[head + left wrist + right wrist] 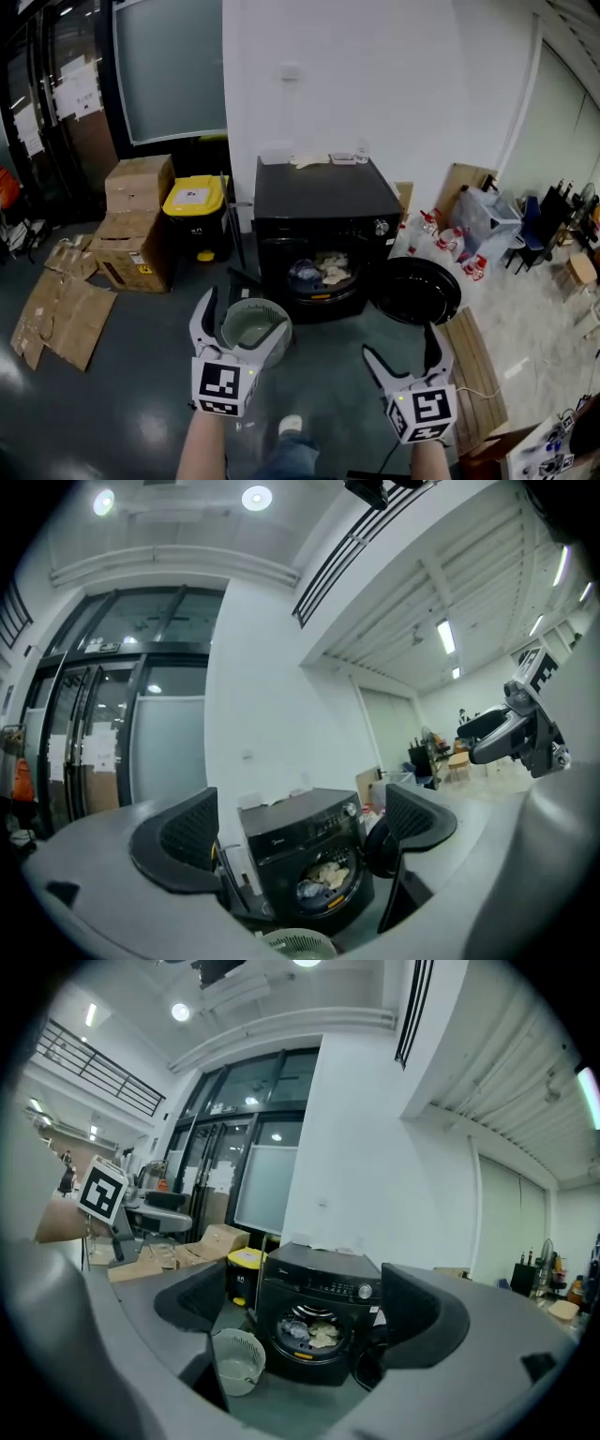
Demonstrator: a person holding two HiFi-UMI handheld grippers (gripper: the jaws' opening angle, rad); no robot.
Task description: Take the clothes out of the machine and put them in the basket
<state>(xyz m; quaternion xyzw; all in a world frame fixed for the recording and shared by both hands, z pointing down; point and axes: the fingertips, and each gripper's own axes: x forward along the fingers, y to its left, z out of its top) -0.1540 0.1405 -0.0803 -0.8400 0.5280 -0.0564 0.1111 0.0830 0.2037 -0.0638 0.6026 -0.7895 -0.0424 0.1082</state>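
A black front-loading machine [323, 225] stands against the white wall, its round door [416, 291] swung open to the right. Pale clothes [323, 270] lie inside the drum, also visible as clothes [309, 1333] and clothes [323, 877] in the gripper views. A light green basket [254, 324] sits on the floor in front of the machine at its left. My left gripper [242, 330] is open, held just over the basket's near side. My right gripper [401, 354] is open and empty, about a metre short of the machine.
Cardboard boxes [134, 220] and a yellow-lidded bin [195, 208] stand left of the machine. Flattened cardboard [58, 309] lies on the floor at far left. Bottles and bags [464, 234] crowd the right side. A wooden board [473, 367] lies right of the door.
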